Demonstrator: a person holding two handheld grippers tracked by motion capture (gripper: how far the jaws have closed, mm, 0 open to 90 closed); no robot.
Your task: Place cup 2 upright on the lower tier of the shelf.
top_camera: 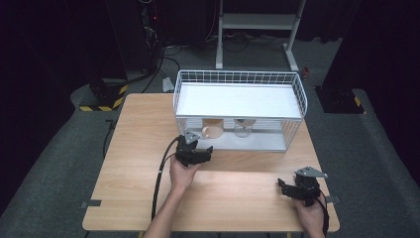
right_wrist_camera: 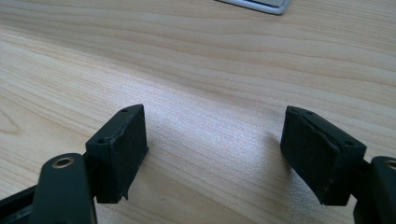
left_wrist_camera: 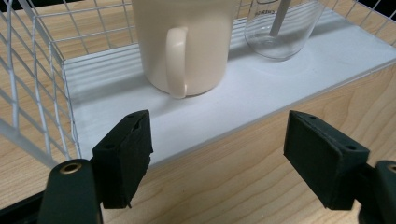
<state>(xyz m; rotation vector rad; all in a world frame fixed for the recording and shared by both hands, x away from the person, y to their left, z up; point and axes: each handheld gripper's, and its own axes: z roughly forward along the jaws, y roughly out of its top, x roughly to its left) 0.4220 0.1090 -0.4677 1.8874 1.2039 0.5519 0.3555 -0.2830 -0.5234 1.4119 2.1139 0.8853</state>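
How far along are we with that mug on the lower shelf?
Nothing looks done yet: the cream mug stands on the rack's lower shelf beside the clear glass. In hand: the left claw faces it, open and empty. Left: gripping the mug. The right claw idles open.

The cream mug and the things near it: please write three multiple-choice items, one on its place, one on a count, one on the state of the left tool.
1. Where is the cream mug?
A. lower shelf of the wire rack
B. top shelf
C. bare table

2. How many vessels stand on that shelf?
A. one
B. two
C. four

3. The left tool is:
A. shut on the mug
B. open, holding nothing
C. shut on a spoon

Answers: 1 A, it stands on the white lower board; 2 B, the mug and a clear glass; 3 B, its pads stand apart before the shelf.
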